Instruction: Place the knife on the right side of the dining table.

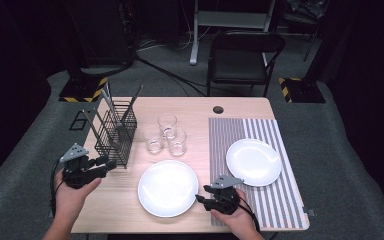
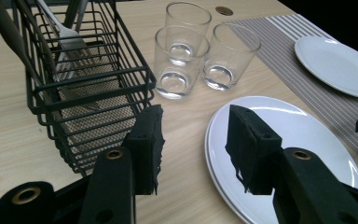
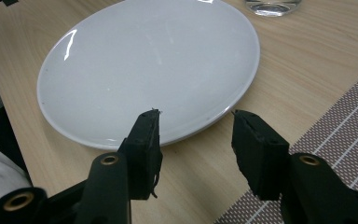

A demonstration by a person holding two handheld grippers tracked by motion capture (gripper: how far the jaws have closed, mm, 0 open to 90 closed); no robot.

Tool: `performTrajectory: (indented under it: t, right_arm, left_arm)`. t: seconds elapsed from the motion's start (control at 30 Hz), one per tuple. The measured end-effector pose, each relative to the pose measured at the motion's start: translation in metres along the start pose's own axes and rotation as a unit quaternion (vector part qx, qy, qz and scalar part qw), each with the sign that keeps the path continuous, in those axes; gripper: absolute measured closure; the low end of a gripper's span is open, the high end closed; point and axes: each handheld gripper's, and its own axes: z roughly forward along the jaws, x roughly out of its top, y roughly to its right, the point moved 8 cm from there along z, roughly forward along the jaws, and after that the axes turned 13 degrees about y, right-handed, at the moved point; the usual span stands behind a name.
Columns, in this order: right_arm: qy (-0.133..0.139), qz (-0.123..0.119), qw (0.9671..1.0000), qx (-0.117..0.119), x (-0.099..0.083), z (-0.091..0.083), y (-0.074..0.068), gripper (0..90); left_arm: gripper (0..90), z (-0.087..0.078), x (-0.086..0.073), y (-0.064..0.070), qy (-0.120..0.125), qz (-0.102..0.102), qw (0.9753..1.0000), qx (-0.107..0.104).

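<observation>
Dark studio lab, hazard-taped stands (image 1: 84,89), cables (image 1: 165,75)

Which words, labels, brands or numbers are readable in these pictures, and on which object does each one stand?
None. The plates, glasses, wire basket, striped mat and both grippers show no readable text; the floor's yellow-black hazard stripes carry no words.

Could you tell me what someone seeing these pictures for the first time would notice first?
Probably the two white plates: the near plate on bare wood at the table's front centre, the far plate on the striped mat to the right. Next, three empty glasses clustered mid-table beside a black wire basket holding cutlery on the left. The left gripper and right gripper flank the near plate, both open and empty.
</observation>
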Motion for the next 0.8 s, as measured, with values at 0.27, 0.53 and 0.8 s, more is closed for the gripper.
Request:
performTrajectory:
  t: [0.27, 0.53, 0.8]
  right_arm:
    - [0.003, -0.001, 1.0, 0.0, 0.0, 0.0, 0.001, 51.4]
    - [0.004, 0.005, 1.0, -0.001, 0.0, 0.0, 0.002, 51.4]
    - [0.004, 0.008, 1.0, -0.002, 0.0, -0.001, 0.003, 51.3]
  left_arm:
    - [55.5, 0.0, 0.01, -0.01, -0.002, 0.002, 0.9999, 0.011]
    - [57.9, 0.0, 0.023, -0.023, -0.007, 0.006, 0.9997, 0.025]
    - [60.1, 0.001, 0.034, -0.031, -0.006, 0.011, 0.9994, 0.033]
